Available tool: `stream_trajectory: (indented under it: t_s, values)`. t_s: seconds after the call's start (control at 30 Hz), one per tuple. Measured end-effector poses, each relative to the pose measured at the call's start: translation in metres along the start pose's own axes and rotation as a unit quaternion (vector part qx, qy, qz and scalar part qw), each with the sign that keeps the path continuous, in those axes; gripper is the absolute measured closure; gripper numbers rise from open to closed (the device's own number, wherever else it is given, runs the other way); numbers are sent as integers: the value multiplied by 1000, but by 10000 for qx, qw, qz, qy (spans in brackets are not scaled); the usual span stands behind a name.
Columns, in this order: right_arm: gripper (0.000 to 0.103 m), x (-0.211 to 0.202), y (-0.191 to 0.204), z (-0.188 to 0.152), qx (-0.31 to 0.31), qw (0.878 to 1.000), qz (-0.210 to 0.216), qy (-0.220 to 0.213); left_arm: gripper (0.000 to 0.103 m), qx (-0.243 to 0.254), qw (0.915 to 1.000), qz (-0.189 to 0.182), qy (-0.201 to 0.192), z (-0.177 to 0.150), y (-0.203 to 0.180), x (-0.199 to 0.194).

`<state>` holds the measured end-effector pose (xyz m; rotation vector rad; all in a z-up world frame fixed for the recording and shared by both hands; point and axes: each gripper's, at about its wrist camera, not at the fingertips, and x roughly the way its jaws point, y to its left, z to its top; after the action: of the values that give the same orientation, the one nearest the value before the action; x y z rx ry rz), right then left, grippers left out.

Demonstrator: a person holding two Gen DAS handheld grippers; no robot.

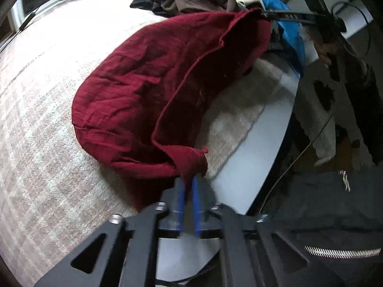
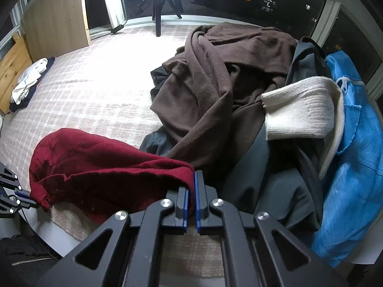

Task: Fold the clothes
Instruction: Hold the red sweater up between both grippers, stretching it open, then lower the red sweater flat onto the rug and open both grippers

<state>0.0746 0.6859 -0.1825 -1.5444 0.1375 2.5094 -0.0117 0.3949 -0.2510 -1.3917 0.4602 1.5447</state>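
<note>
**Red garment held by two corners above the rug**

The left gripper (image 1: 189, 186) has its blue-lined fingers (image 1: 180, 198) pressed together on one corner of the red garment (image 1: 134, 100); the pinched cloth bunches just beyond the fingertips and its hem flares out to one side. From there the garment's edge runs away in a long curve to the right gripper (image 1: 265, 14), which shows at the far corner of the cloth in the left wrist view.

In the right wrist view the right gripper (image 2: 190, 186) is closed on the other corner of the red garment (image 2: 100, 167), the fabric caught between its blue pads (image 2: 196, 191). The rest of the garment sags from that corner towards the left gripper (image 2: 36, 202), with its lower fold lying on the pale checked rug (image 2: 95, 91).

Beyond the red garment sits a heap of clothes: a brown fleece (image 2: 215, 83), a cream ribbed knit (image 2: 304, 112), dark grey cloth (image 2: 263, 179) and a blue piece (image 2: 354, 167). Far from the red garment, near the rug's edge, lies a small stack of white and dark clothes (image 2: 28, 81) beside a wooden panel (image 2: 55, 16). A tripod (image 2: 158, 7) stands at the window behind the heap
</note>
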Motion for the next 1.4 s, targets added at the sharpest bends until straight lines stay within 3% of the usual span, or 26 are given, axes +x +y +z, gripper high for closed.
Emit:
stream_trajectory:
  t_s: [0.1,0.17,0.27,0.37,0.47,0.67,0.87,0.93,1.03,1.17,1.23,1.3,1.4]
  values:
    - [99,-11,2,3,12,9999,46,-152,102,-137,9980,565,-262,1,4,-14]
    - [99,-23,5,8,-12,9995,97,-314,102,-344,9915,1098,-610,2,17,-43]
    - [99,-45,12,19,-59,9977,236,-634,102,-683,9714,1964,-1146,4,43,-97]
    - [99,-71,29,36,-170,9927,653,-995,102,-972,9518,2403,-1641,4,64,-152]
    - [99,-98,61,58,-547,9861,581,-1458,102,-909,9297,2945,-2015,7,70,-204]
    - [99,-162,98,97,-782,9654,1065,-2247,102,-557,8941,3611,-2590,-3,56,-300]
    - [99,-212,114,92,-1088,9546,1128,-2534,102,-428,8823,3866,-2651,-39,33,-349]
    - [99,-219,115,87,-1099,9544,1213,-2499,101,-436,8842,3878,-2569,-52,31,-355]
    - [99,-215,118,84,-1113,9564,1422,-2293,101,-426,8946,3788,-2331,-63,36,-351]
    - [99,-173,130,98,-1076,9662,1445,-1844,101,-579,9203,3391,-1861,-50,78,-316]
    - [99,-133,137,119,-1041,9721,1463,-1508,101,-769,9351,3084,-1569,-32,117,-283]
    - [99,-71,146,155,-1092,9804,1189,-1134,101,-958,9476,2768,-1273,-14,156,-251]
    - [95,52,158,204,-1164,9915,581,29,101,-1440,9585,2375,-639,26,234,-173]
